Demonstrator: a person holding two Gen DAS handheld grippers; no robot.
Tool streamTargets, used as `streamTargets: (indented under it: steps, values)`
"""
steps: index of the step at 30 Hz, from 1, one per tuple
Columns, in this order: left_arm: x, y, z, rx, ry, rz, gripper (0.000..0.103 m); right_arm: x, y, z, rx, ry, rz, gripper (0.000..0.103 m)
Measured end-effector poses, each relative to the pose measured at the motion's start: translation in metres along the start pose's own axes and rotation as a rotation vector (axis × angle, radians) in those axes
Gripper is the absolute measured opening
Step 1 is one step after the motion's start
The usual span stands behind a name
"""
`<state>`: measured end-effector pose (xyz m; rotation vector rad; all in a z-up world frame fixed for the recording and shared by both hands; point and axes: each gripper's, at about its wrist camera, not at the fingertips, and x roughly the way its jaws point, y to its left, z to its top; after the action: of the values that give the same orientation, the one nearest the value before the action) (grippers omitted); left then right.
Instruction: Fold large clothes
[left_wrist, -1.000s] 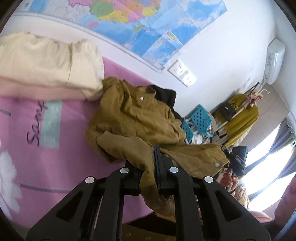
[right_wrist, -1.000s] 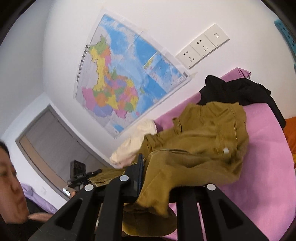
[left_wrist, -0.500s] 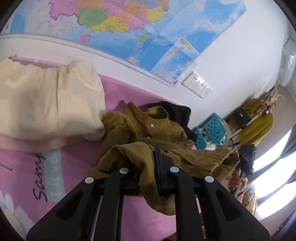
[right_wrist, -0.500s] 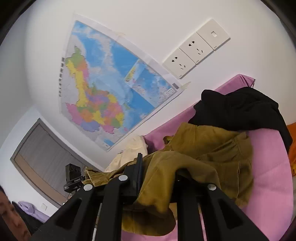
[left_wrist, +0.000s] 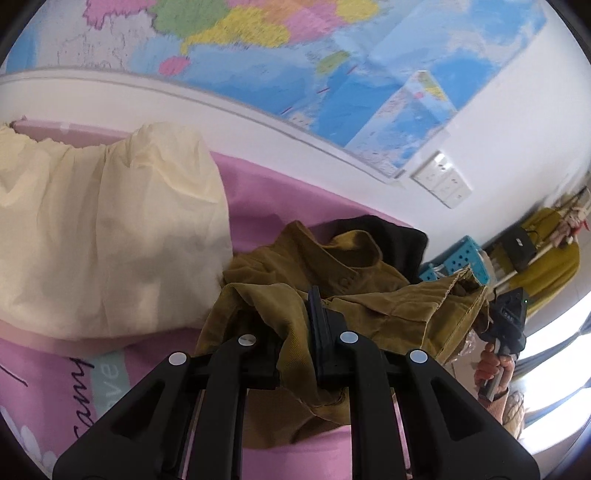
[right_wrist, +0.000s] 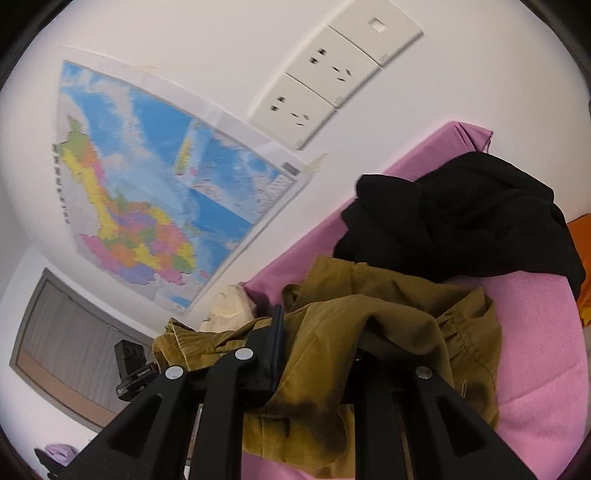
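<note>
I have the olive-brown corduroy jacket (left_wrist: 354, 295) bunched up on the pink printed bed sheet (left_wrist: 258, 192), most of it heaped in front of both cameras with a collar and a snap placket showing on top. My left gripper (left_wrist: 295, 332) is pinching a fold of that corduroy between its black fingers (left_wrist: 317, 325), the cloth spilling down over the jaw bars. My right gripper (right_wrist: 314, 347) is likewise clamped on another edge of the jacket; one black finger (right_wrist: 275, 343) shows, the other is buried under the fabric. In the left wrist view the right gripper (left_wrist: 506, 325) appears off to the side, with a frayed hem of the jacket running to it, and a hand (left_wrist: 493, 371) wraps its handle.

Writing on the sheet reads as dark script, partly cut off, beside a pale teal patch with white letters "ve" (left_wrist: 107, 373); I cannot read the whole of it. A cream puffy pillow (left_wrist: 103, 240) lies just beside the jacket. A black garment (right_wrist: 461, 229) sits crumpled behind the jacket, touching it. On the white wall hang a coloured paper map (right_wrist: 147, 192), its lettering too blurred to read, and a row of white wall sockets (right_wrist: 332, 70). A turquoise perforated basket (left_wrist: 454, 262) stands beyond the bed; its contents are unclear.
</note>
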<state>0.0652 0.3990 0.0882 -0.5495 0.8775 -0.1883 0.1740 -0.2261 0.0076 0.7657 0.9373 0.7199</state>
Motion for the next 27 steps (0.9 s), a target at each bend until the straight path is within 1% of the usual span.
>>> streamTargets:
  steps: [6,10,13,15,18,20,21,22,23,25,26,27]
  values:
    - [0.033,0.009,0.011,-0.010,0.041,0.067,0.013,0.030,-0.023,0.010,0.070,0.029,-0.042,0.018]
    - [0.048,0.018,0.015,-0.030,0.059,0.073,0.015,0.043,-0.036,0.014,0.098,0.045,-0.059,0.018]
    - [0.053,0.017,0.017,-0.016,0.059,0.086,0.015,0.051,-0.047,0.015,0.127,0.052,-0.065,0.018]
    - [0.056,0.013,0.017,0.001,0.059,0.108,0.016,0.056,-0.052,0.015,0.144,0.057,-0.070,0.018]
    - [0.054,0.007,0.017,0.031,0.057,0.119,0.017,0.065,-0.060,0.015,0.158,0.070,-0.087,0.019]
    - [0.047,0.002,0.017,0.052,0.045,0.108,0.022,0.069,-0.064,0.014,0.173,0.072,-0.091,0.019]
    - [0.041,-0.001,0.016,0.062,0.033,0.084,0.024,0.070,-0.066,0.013,0.182,0.073,-0.090,0.019]
    - [0.034,-0.004,0.015,0.068,0.016,0.060,0.030,0.071,-0.067,0.013,0.184,0.074,-0.091,0.019]
    - [0.026,-0.007,0.013,0.072,-0.012,0.020,0.040,0.072,-0.068,0.013,0.184,0.074,-0.093,0.020]
    - [0.013,-0.012,0.010,0.076,-0.053,-0.029,0.042,0.073,-0.068,0.012,0.181,0.072,-0.093,0.021]
    - [0.006,-0.016,0.008,0.084,-0.069,-0.051,0.045,0.074,-0.068,0.012,0.182,0.072,-0.093,0.021]
    - [0.003,-0.020,0.006,0.099,-0.081,-0.069,0.051,0.074,-0.068,0.012,0.184,0.070,-0.091,0.024]
